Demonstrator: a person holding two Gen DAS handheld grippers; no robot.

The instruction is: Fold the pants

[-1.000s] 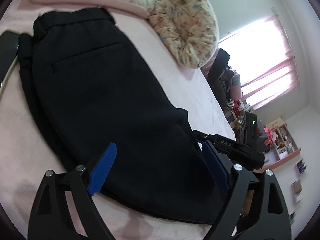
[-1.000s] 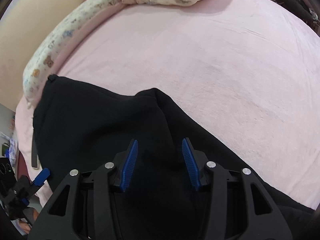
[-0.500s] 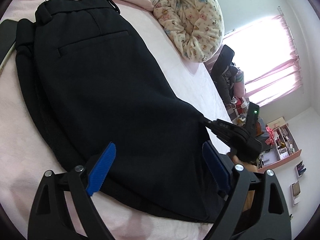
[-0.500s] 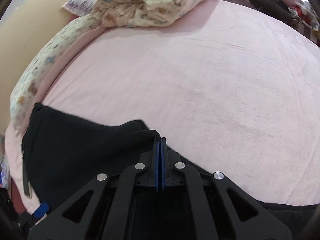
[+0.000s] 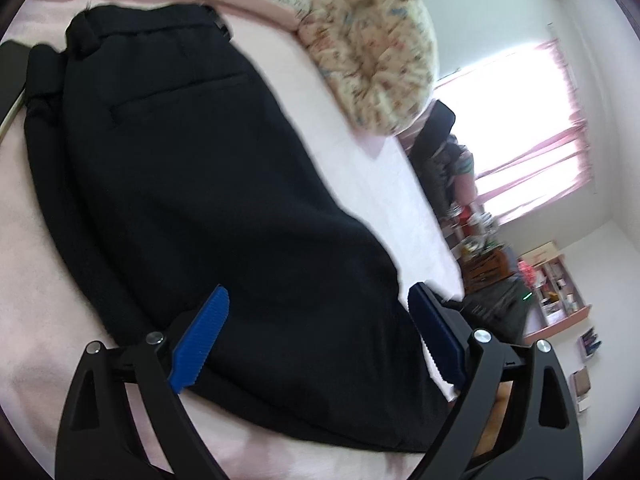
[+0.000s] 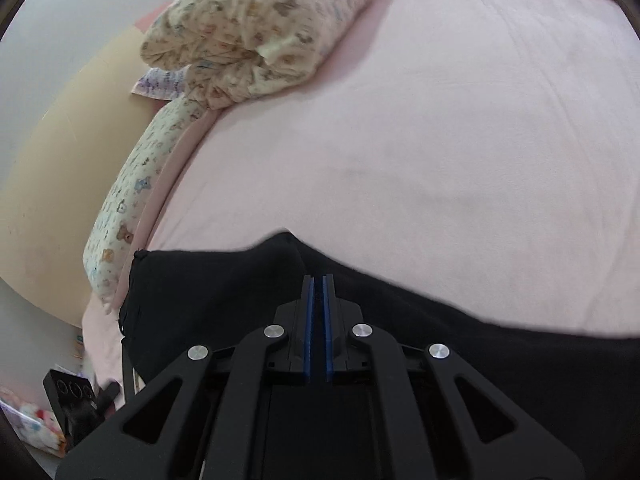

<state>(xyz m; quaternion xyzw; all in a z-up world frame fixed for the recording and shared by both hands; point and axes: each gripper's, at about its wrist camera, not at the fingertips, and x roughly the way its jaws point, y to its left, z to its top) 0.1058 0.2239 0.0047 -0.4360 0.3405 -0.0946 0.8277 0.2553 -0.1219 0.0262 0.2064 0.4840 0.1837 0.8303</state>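
Observation:
Black pants lie flat on the pink bed, waistband at the far top left, back pocket facing up. My left gripper is open, its blue pads on either side of the lower leg fabric, holding nothing. In the right wrist view, my right gripper is shut on a fold of the black pants and lifts the cloth's edge off the sheet. The right gripper's body shows dimly at the right edge of the left wrist view.
The pink bed sheet stretches ahead of the right gripper. A patterned rolled quilt and a long pillow lie along the headboard. A dark flat object lies left of the waistband. The bed edge, a chair and shelves are at right.
The right gripper closed on the pants fabric and has lifted it, tilting upward. The left gripper stayed open over the leg and shifted slightly.

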